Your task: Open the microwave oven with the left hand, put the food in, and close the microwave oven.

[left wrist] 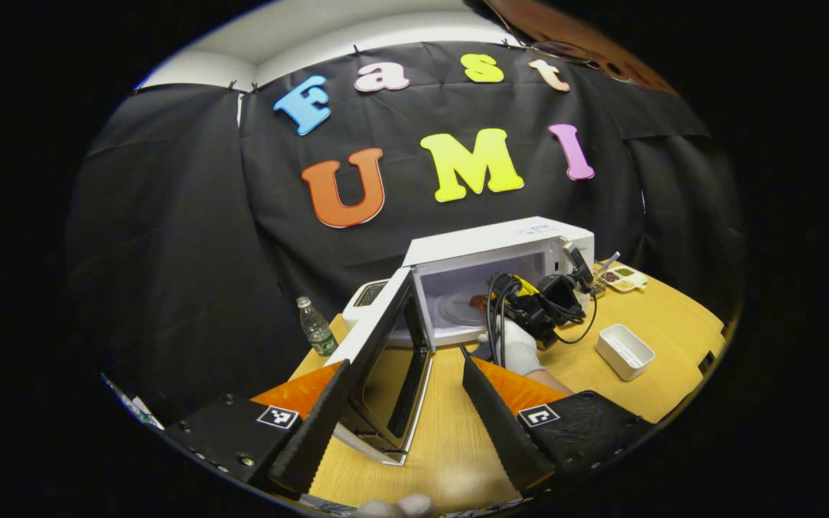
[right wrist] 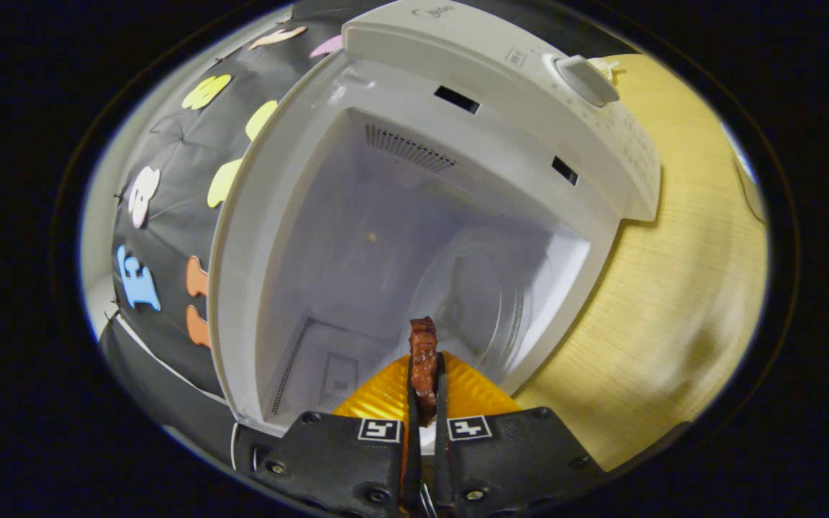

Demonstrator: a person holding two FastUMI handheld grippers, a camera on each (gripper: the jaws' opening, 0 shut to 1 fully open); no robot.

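Left gripper (left wrist: 414, 424): we see its two fingers spread wide with nothing between them, hovering over the wooden table (left wrist: 443, 446) in front of the oven.
Microwave oven (left wrist: 501, 273): it stands ahead of our left gripper and a little to its right, white, with the cavity open toward us.
Door (left wrist: 386, 360): swung fully out on its left hinge, its free edge reaching down between our left fingers in the left gripper view (whether a finger touches it, we cannot tell).
Right gripper (right wrist: 425, 403): we hold its fingers nearly closed, both pressing on the food, at the mouth of the cavity; in the left gripper view it shows farther off at (left wrist: 529, 306), held by a gloved hand (left wrist: 515, 345).
Food (right wrist: 423, 360): a thin, dark reddish strip, pinched upright between our right fingers and sticking out past their tips, over the front of the cavity floor.
Turntable (right wrist: 486, 302): a round glass plate just beyond the food; we think it is bare, though the glass is pale and hard to read.
Knob (right wrist: 586, 79): on the control panel, up and to the right of our right gripper.
Bottle (left wrist: 317, 327): left of the oven door, on the table.
White tray (left wrist: 624, 351): well right of our left gripper.
Sectioned dish (left wrist: 623, 277): beyond the white tray, beside the oven.
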